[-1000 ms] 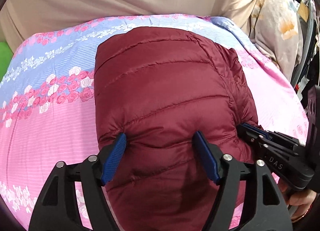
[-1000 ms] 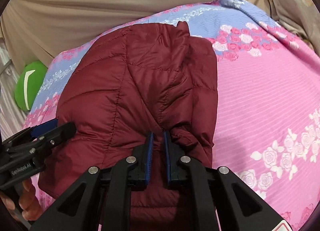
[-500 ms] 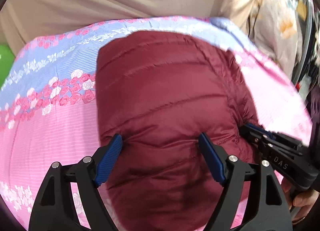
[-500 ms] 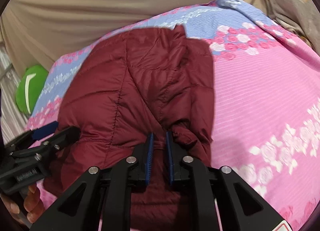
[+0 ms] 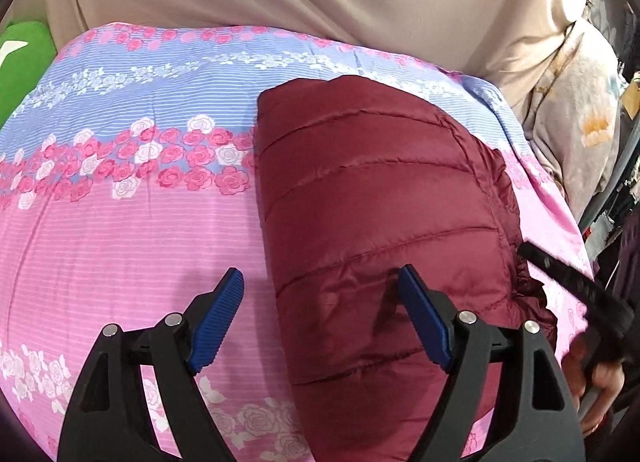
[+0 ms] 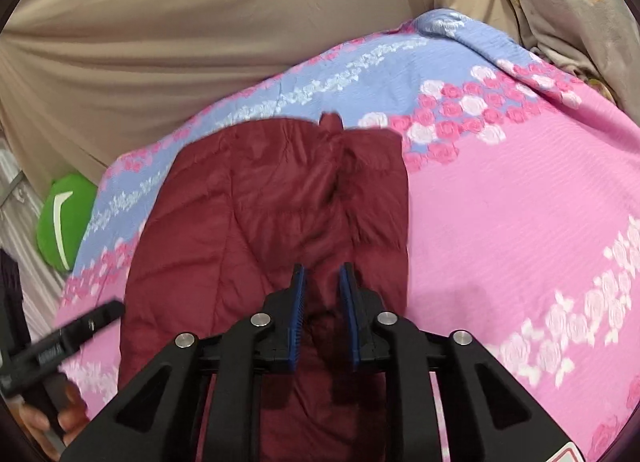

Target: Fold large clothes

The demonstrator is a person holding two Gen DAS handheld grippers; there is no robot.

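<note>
Jacket (image 5: 384, 230), the maroon quilted one, lies folded into a narrow block on the flowered bedspread (image 5: 132, 222), and you have just let it go. A second ago your right gripper (image 6: 323, 294) was pinched on a ridge of the cloth near its tips; now its jaws are opening, with fabric under the gap but no longer squeezed. Your left gripper (image 5: 320, 318), already spread wide, has slid sideways, so the jacket's edge now runs between its blue pads and one pad hangs over bare bedspread. Both claws released suggests this fold is finished, I'd judge.
</note>
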